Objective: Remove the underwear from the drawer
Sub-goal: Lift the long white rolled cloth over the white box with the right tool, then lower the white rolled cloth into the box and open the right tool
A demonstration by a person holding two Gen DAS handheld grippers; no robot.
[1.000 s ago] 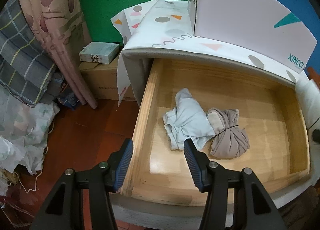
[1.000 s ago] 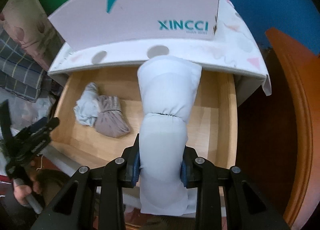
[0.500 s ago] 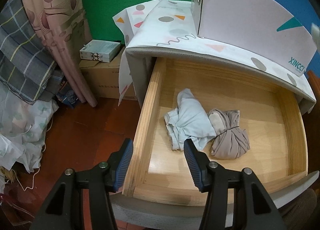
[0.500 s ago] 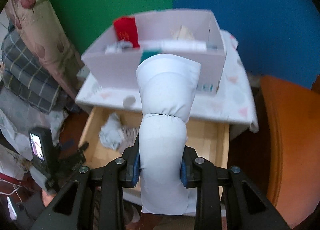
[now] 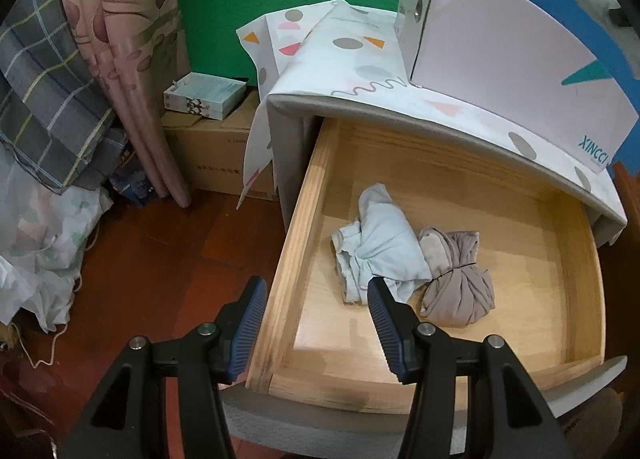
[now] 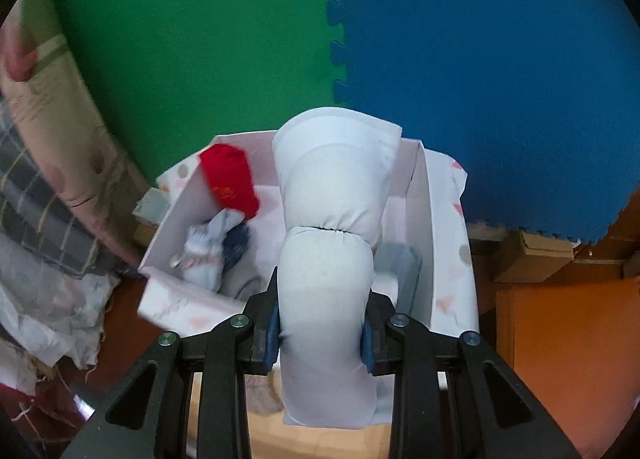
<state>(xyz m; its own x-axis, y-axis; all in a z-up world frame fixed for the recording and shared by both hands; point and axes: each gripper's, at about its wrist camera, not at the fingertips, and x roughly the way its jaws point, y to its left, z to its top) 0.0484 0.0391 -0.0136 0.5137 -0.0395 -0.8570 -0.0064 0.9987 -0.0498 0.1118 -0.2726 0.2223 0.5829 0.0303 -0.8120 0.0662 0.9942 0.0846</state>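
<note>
Right tool (image 6: 320, 323) clamped on a pale rolled underwear bundle (image 6: 328, 259), gripped low on the roll, most of it standing free above the pads. We have it above the white box (image 6: 424, 227) that sits on the cloth-covered cabinet top (image 5: 320, 71). The box already holds a red roll (image 6: 230, 183), a patterned grey piece (image 6: 204, 247) and more fabric at the near side.

Left tool (image 5: 314, 323) half open, nothing between its pads. It hangs over the near left corner of the open wooden drawer (image 5: 288, 259), one finger outside the side rail, the other inside.

Two pieces remain on the drawer floor: a light blue bundle (image 5: 380, 247) and a taupe bundle (image 5: 456, 283), touching side by side, the taupe one tied round with a thin band.

What could go wrong, as we judge it:
- The held roll is top-heavy in the grip; a quick tilt could let it flop or slide out before it is over the box.
- Released too near the front wall, it could catch the rim and drop back into the drawer.
- The two remaining bundles touch, so a grab at the blue one may drag the taupe along.
- The left tool straddles the rail; lowered straight down, it would hit wood.

Around: a curtain (image 5: 120, 39) and plaid fabric (image 5: 44, 91) at left, a cardboard carton (image 5: 216, 163) with a small box (image 5: 204, 93) on it beside the cabinet, and green and blue foam mats on the wall. None of it blocks the drawer.
</note>
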